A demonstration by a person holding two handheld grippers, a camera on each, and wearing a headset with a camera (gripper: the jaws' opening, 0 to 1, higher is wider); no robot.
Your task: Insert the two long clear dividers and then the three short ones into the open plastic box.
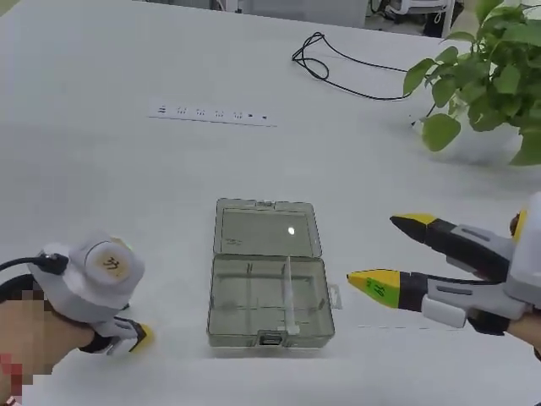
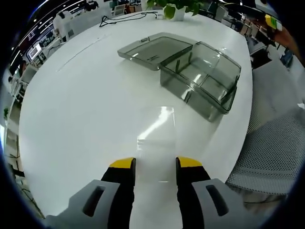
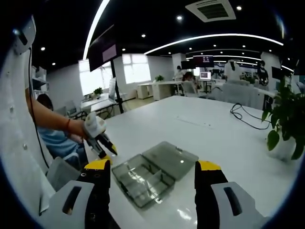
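At a white table [image 1: 101, 186], the open plastic box [image 1: 211, 296] sits centre, close to the near edge, one long clear divider [image 1: 288, 292] standing inside. The right gripper [image 1: 372, 249], jaws spread wide, hovers at its 3 o'clock. At 8 o'clock the left gripper [image 1: 135, 337], jaws apart, points at another clear divider [image 2: 157, 129] lying flat on bare tabletop. A power strip [image 1: 211, 114] lies well off at 12 o'clock.
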